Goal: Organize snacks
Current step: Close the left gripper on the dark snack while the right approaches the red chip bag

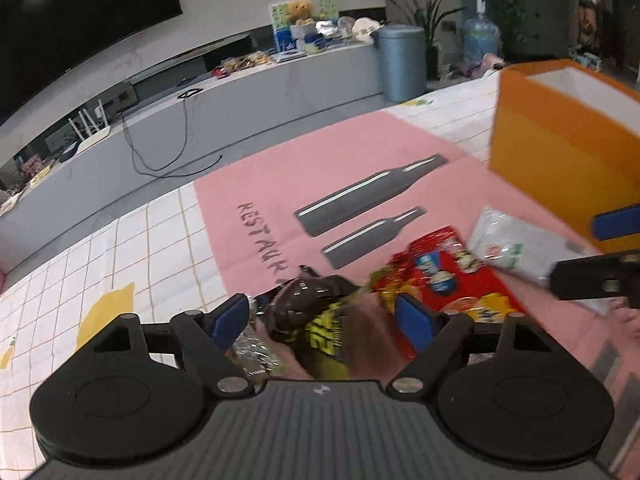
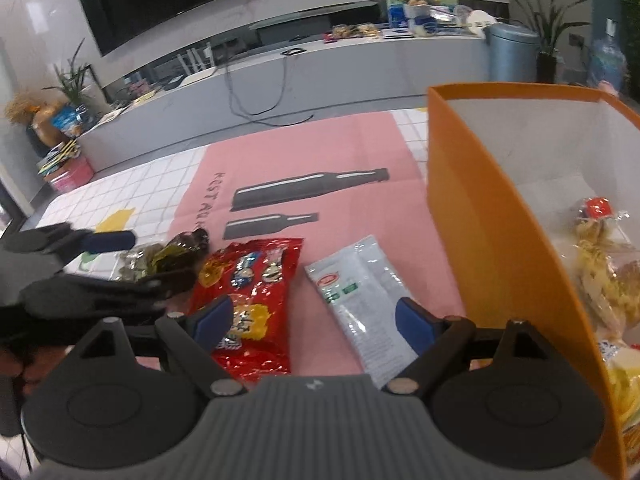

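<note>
My left gripper (image 1: 322, 320) is open with its blue pads on either side of a dark and yellow snack bag (image 1: 310, 316) on the pink mat; it also shows in the right wrist view (image 2: 168, 256). A red snack bag (image 2: 252, 296) lies beside it, and a white-green packet (image 2: 362, 300) lies to its right. My right gripper (image 2: 314, 320) is open and empty, hovering above the red bag and the white packet. An orange box (image 2: 492, 216) at the right holds several snack packs (image 2: 600, 264).
The pink mat (image 2: 312, 152) with printed bottles lies on a white checked tablecloth (image 2: 132, 184). A grey TV bench (image 2: 320, 64) with cables and clutter, a blue bin (image 2: 510, 52) and plants stand behind the table.
</note>
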